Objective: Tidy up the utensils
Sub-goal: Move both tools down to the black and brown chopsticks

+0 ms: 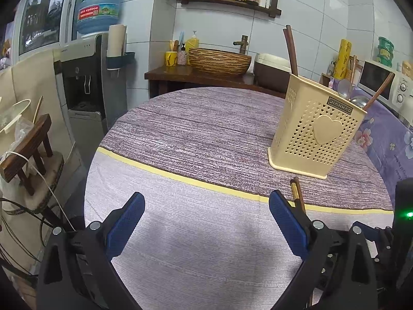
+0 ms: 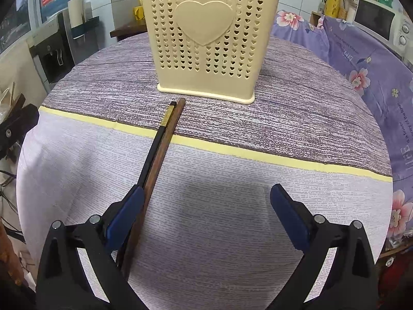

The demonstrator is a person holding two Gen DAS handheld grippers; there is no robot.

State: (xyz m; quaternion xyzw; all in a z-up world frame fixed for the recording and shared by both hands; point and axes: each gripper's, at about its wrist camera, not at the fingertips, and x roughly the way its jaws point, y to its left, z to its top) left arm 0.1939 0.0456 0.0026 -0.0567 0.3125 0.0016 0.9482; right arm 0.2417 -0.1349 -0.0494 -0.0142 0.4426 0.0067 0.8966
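Round worktop (image 2: 258,232), covered in a lilac and grey woven cloth with a yellow stripe. Cream perforated plastic utensil holder (image 2: 209,38) with a heart emblem, upright on the darker half, holding brown chopsticks and metal spoons. Black gold-banded chopstick (image 2: 157,144) and brown wooden chopstick (image 2: 160,160), lying side by side before the holder. Left gripper (image 1: 206,222): blue-padded fingers wide, empty. Right gripper (image 2: 206,217): fingers wide, left pad beside the chopsticks.

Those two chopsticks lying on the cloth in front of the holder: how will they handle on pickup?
The chopsticks look thin and rigid, so probably stiff and light. They lie flat on the tablecloth, so pads may struggle to get under them. The black one looks glossy, likely slippery; lying side by side, they may separate or roll when pinched.
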